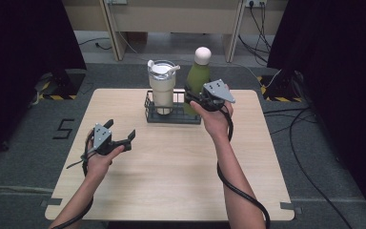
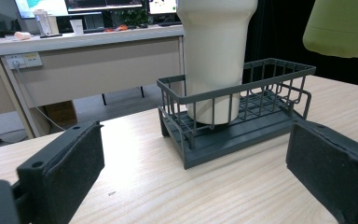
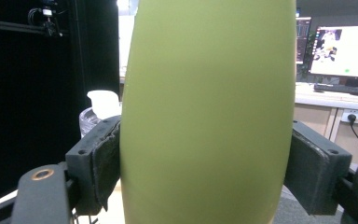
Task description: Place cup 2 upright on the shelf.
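My right gripper (image 1: 198,97), at upper centre of the high view, has its jaws clamped on the green bottle (image 1: 198,78), pads pressing both flanks. The bottle hangs above the right half of the wire basket (image 1: 150,102), its base clear of the rim in the left gripper view, so seating or lifting away appears unfinished. The cream tumbler (image 1: 162,86) stands upright in the basket's left half. My left gripper (image 1: 121,135), lower left, rests over the desk (image 1: 171,167) with jaws spread, holding nothing.
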Action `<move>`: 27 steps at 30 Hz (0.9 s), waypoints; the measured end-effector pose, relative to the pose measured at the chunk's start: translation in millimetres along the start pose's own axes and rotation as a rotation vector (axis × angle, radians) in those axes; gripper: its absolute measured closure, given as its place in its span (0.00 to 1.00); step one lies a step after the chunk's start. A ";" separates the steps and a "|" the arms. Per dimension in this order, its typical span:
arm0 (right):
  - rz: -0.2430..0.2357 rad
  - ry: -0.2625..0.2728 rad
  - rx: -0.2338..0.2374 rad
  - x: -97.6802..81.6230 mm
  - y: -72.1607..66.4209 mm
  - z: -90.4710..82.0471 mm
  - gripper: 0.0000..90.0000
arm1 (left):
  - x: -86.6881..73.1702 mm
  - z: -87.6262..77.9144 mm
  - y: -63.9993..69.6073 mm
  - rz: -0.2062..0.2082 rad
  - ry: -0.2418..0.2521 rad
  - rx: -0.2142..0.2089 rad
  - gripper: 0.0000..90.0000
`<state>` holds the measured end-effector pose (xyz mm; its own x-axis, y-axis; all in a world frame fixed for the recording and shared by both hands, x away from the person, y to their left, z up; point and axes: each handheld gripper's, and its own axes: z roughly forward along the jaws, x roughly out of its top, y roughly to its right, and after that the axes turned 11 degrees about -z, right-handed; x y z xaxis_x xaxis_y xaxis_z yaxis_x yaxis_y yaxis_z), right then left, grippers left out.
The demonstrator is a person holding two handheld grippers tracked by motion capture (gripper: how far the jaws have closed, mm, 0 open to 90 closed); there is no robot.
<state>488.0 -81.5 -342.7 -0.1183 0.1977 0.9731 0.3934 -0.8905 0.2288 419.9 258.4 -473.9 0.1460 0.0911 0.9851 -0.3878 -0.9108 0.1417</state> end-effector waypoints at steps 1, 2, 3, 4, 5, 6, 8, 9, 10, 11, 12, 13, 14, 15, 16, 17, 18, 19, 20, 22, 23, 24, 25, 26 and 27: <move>0.002 0.000 0.000 0.5 -0.2 0.7 0.24 | 0.2 -0.2 -0.2 0.000 -0.001 0.001 0.04; 0.001 0.001 0.000 0.9 -0.2 1.4 0.24 | 0.4 -0.5 -0.4 0.001 0.000 0.002 0.04; 0.002 0.000 0.000 1.3 -0.3 2.2 0.24 | 0.4 -0.5 -0.4 0.001 0.000 0.002 0.04; 0.003 0.002 0.000 1.5 -0.4 2.8 0.24 | 0.5 -0.6 -0.5 0.000 0.000 0.002 0.04; 0.004 0.003 0.000 1.7 -0.6 3.6 0.24 | 0.5 -0.7 -0.6 0.001 0.000 0.002 0.04; 0.006 0.000 0.001 1.9 -0.8 4.2 0.24 | 0.6 -0.7 -0.6 0.001 0.001 0.002 0.04; 0.004 0.001 -0.002 2.0 -0.5 6.2 0.24 | 0.8 -0.7 -0.4 0.001 0.001 0.001 0.04; 0.007 -0.002 -0.003 2.1 -0.5 7.1 0.24 | 0.8 -0.7 -0.1 0.001 0.002 0.001 0.04; 0.008 -0.001 -0.004 2.2 -0.3 8.1 0.24 | 0.8 -0.7 0.0 0.001 0.002 0.001 0.04; 0.010 -0.001 -0.005 2.2 -0.2 8.9 0.24 | 0.7 -0.6 0.1 0.002 0.002 0.000 0.04; 0.012 -0.003 -0.006 2.4 -0.1 9.7 0.24 | 0.7 -0.6 0.0 0.002 0.002 0.000 0.04; 0.014 -0.003 -0.006 2.6 -0.1 10.6 0.24 | 0.6 -0.6 -0.1 0.001 0.001 0.000 0.04; 0.010 -0.003 -0.007 2.7 0.3 11.6 0.24 | 0.5 -0.7 -0.2 0.001 0.001 0.001 0.04; 0.011 -0.005 -0.008 3.1 0.4 12.8 0.24 | 0.5 -0.7 -0.2 0.000 0.001 0.001 0.04; 0.010 -0.006 -0.010 3.3 0.6 13.5 0.24 | 0.6 -0.8 -0.3 0.000 0.001 0.001 0.04; 0.013 -0.006 -0.011 3.7 0.7 14.6 0.24 | 0.6 -0.8 -0.3 -0.002 0.002 0.001 0.04; 0.013 -0.009 -0.011 4.1 1.0 15.5 0.24 | 0.7 -0.8 -0.4 -0.002 0.003 0.002 0.04; 0.009 -0.008 -0.012 4.5 1.5 16.6 0.24 | 0.7 -0.8 -0.5 -0.002 0.003 0.002 0.04; 0.011 -0.007 -0.013 5.0 1.7 17.9 0.24 | 0.6 -0.8 -0.6 -0.003 0.003 0.002 0.04; 0.008 -0.008 -0.015 5.9 2.4 19.7 0.24 | 0.5 -0.9 -0.7 -0.003 0.001 0.003 0.04; 0.010 -0.010 -0.014 6.3 2.5 20.4 0.24 | 0.4 -0.9 -0.7 -0.003 0.001 0.003 0.04; 0.008 -0.010 -0.016 6.7 2.9 21.4 0.24 | 0.4 -0.9 -0.7 -0.002 0.001 0.002 0.04; 0.009 -0.011 -0.018 7.1 3.0 22.3 0.24 | 0.5 -1.0 -0.7 -0.002 0.002 0.002 0.04; 0.008 -0.012 -0.019 7.5 3.4 23.2 0.24 | 0.6 -1.1 -0.7 -0.002 0.002 0.002 0.04; 0.007 -0.013 -0.021 7.7 4.0 24.1 0.24 | 0.6 -1.2 -0.7 -0.002 0.002 0.002 0.04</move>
<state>510.6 -73.6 -333.6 -0.1035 0.1971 0.9749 0.3746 -0.9003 0.2218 419.2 259.6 -473.3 0.1452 0.0935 0.9850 -0.3858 -0.9114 0.1433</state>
